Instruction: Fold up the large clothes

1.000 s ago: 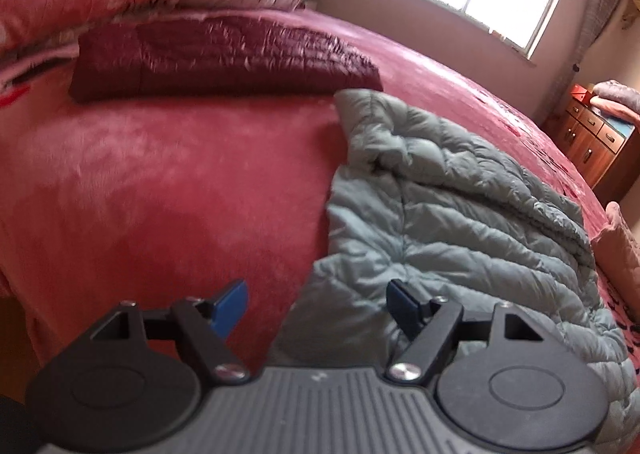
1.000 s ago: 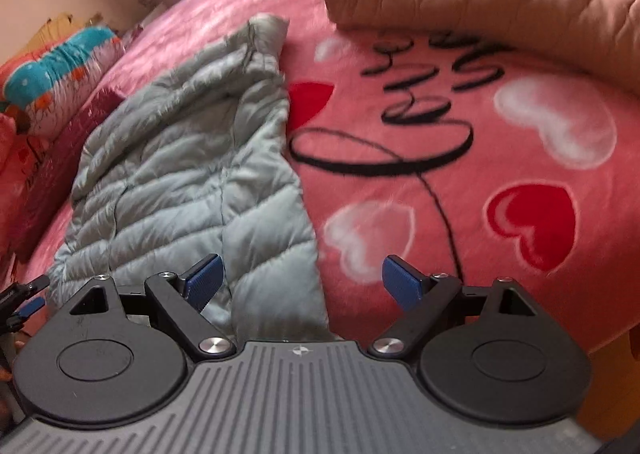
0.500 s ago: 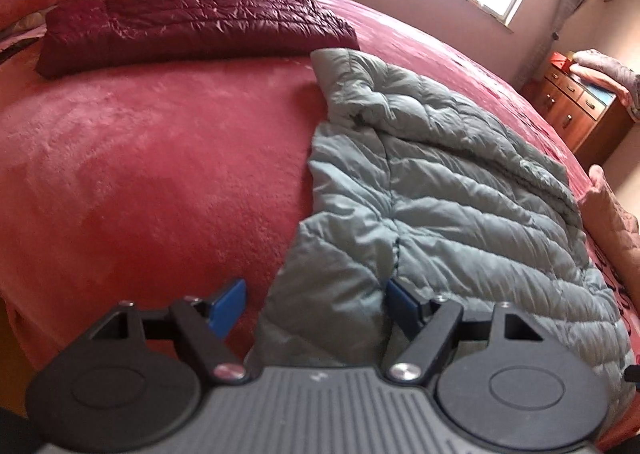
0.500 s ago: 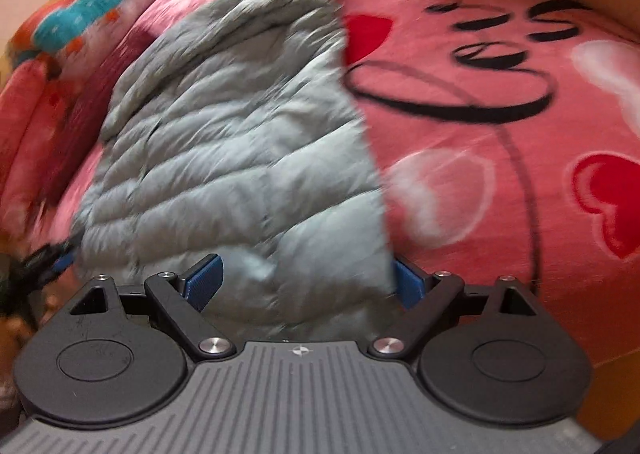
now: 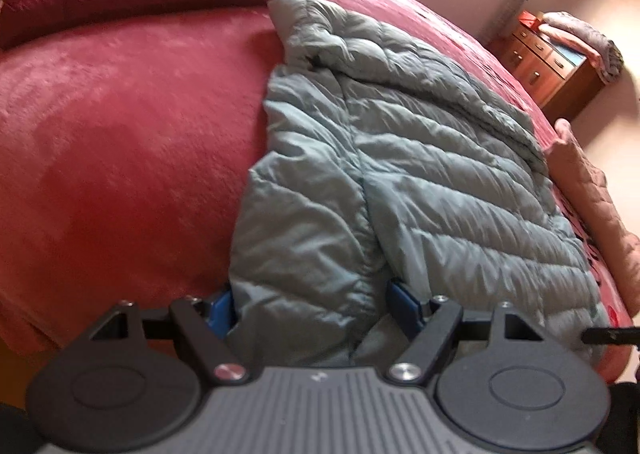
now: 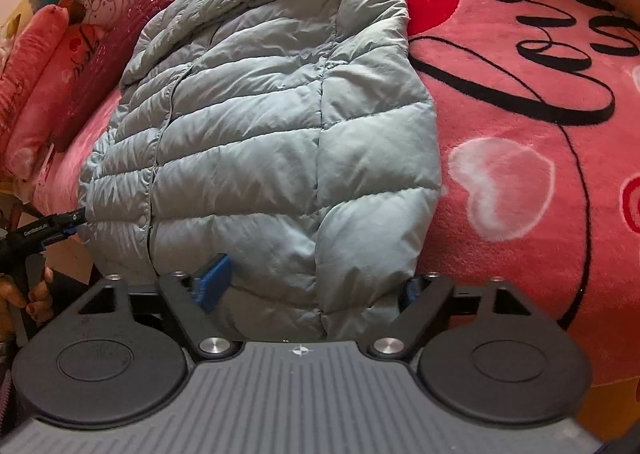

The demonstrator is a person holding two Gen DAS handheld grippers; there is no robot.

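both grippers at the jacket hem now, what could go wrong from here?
1. The grey puffer jacket bulges thickly between the right gripper fingers, which have just been closing; they may pinch only the top layer.
2. The left gripper straddles just one hem corner, so lifting could skew the fold.
3. The hem lies at the edge of the pink blanket; the slick shell could slide off the bed.
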